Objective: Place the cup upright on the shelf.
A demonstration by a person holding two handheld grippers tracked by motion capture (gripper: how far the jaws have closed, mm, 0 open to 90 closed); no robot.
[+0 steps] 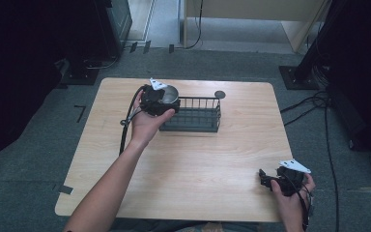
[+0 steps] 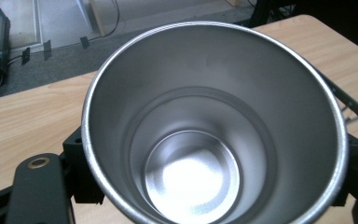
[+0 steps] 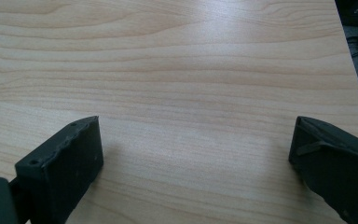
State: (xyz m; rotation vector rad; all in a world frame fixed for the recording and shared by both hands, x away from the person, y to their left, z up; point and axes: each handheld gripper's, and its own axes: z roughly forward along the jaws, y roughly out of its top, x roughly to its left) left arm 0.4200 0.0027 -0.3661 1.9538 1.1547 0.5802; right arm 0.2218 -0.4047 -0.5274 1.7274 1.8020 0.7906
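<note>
A shiny steel cup [image 1: 170,92] hangs at the left end of a dark wire basket [image 1: 191,127] at the back of the wooden table [image 1: 198,159]. My left gripper [image 1: 166,97] is shut on the cup, a jaw on each side of it. In the left gripper view the empty cup [image 2: 214,116] gapes towards the camera, with the basket's wire rim [image 2: 352,106] just behind it on the right. My right gripper [image 1: 265,178] rests near the table's front right corner. Its jaws stand wide apart over bare wood in the right gripper view, so the right gripper [image 3: 196,149] is open and holds nothing.
A small dark round disc [image 1: 220,94] sits behind the basket's right end. Cables [image 1: 319,104] trail over the grey floor to the right. A stand's black base [image 1: 297,77] sits beyond the table's far right corner, and dark equipment [image 1: 111,29] stands at the back left.
</note>
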